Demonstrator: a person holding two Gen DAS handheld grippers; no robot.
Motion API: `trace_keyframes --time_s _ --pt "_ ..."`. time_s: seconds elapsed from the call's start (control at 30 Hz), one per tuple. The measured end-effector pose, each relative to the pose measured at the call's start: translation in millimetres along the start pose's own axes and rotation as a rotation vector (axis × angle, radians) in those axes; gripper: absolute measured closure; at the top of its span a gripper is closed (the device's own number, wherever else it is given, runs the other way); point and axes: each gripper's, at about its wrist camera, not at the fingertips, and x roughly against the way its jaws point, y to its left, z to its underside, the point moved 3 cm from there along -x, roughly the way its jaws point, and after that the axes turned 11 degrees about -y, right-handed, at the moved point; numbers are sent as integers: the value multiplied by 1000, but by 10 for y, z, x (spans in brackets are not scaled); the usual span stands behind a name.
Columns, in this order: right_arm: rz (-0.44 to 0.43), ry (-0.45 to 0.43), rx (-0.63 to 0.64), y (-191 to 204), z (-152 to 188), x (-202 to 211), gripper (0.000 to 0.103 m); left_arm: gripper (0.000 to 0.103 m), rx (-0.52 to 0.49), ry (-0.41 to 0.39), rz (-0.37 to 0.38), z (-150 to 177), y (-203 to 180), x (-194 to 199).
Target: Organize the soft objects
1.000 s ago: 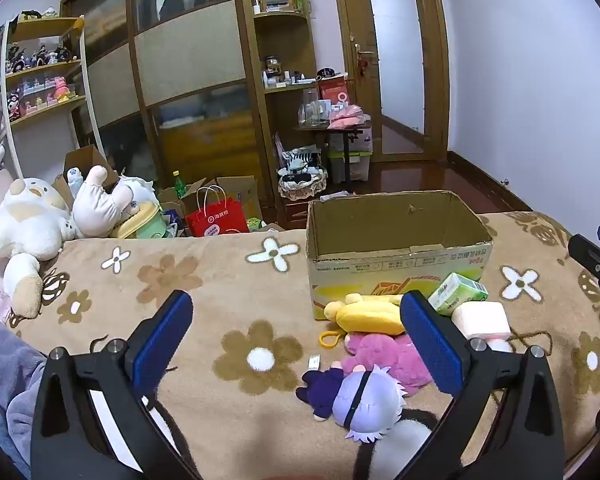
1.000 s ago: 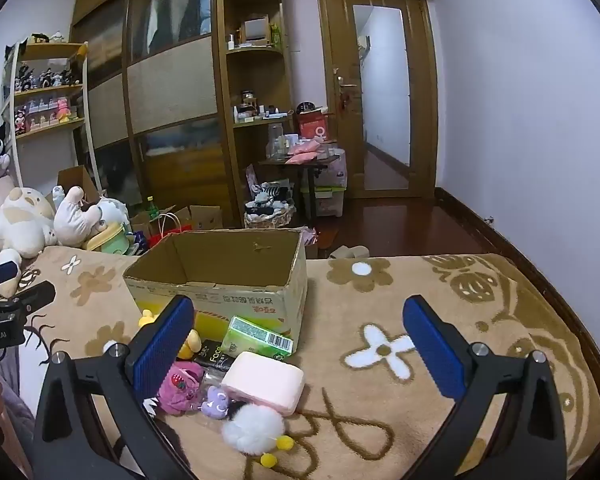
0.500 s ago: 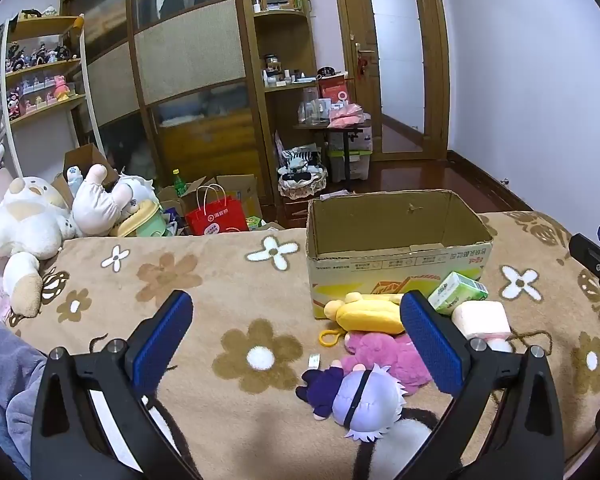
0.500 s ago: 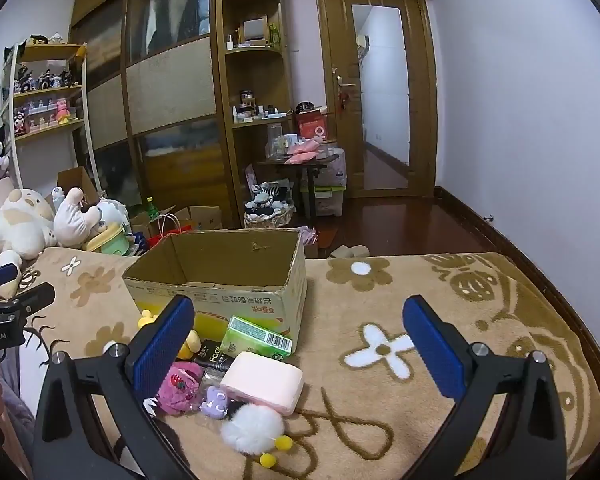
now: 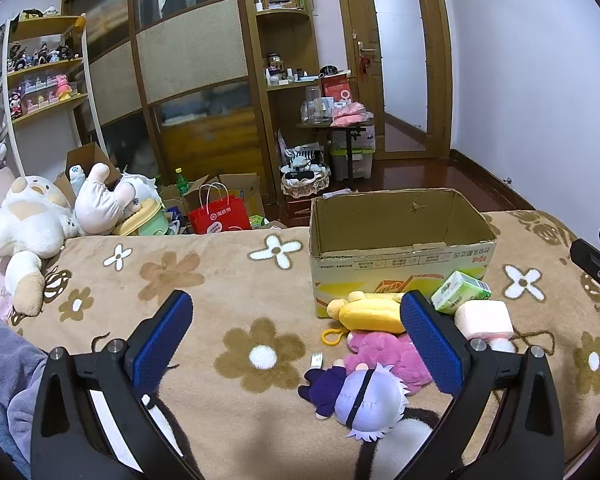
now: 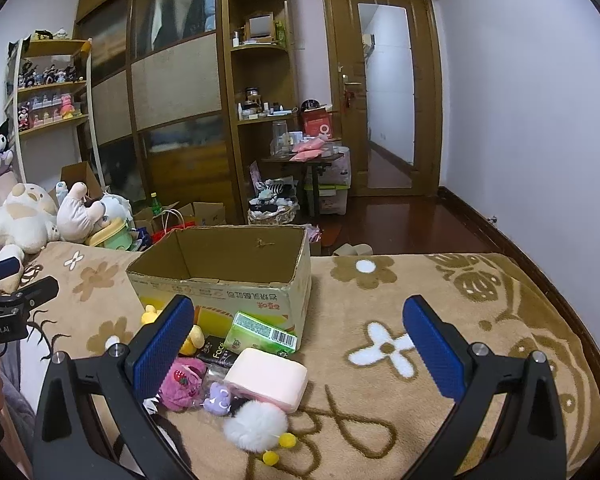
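An open cardboard box [image 5: 400, 248] stands empty on the flowered blanket; it also shows in the right wrist view [image 6: 228, 276]. In front of it lie a yellow plush [image 5: 364, 314], a pink plush [image 5: 384, 354], a purple doll with a white head [image 5: 364, 400], a green tissue pack [image 5: 460, 292] and a pink soft block [image 5: 486, 318]. The right wrist view shows the pink block [image 6: 266, 378], the green pack [image 6: 260, 332], the pink plush [image 6: 180, 380] and a white pompom [image 6: 256, 426]. My left gripper [image 5: 296, 344] is open and empty, above the blanket left of the pile. My right gripper [image 6: 298, 344] is open and empty, right of the pile.
Large white plush toys [image 5: 28, 220] lie at the blanket's far left. Beyond the bed edge are a red shopping bag [image 5: 218, 218], cartons, wardrobes, shelves and a wooden door [image 5: 396, 64]. The blanket [image 6: 440, 300] stretches right of the box.
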Motion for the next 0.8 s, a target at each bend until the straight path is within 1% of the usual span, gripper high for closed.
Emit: trace_keyframes --time_s 0.8 --pt "-3 3 2 -8 21 -29 0 1 -2 3 -4 -28 5 -25"
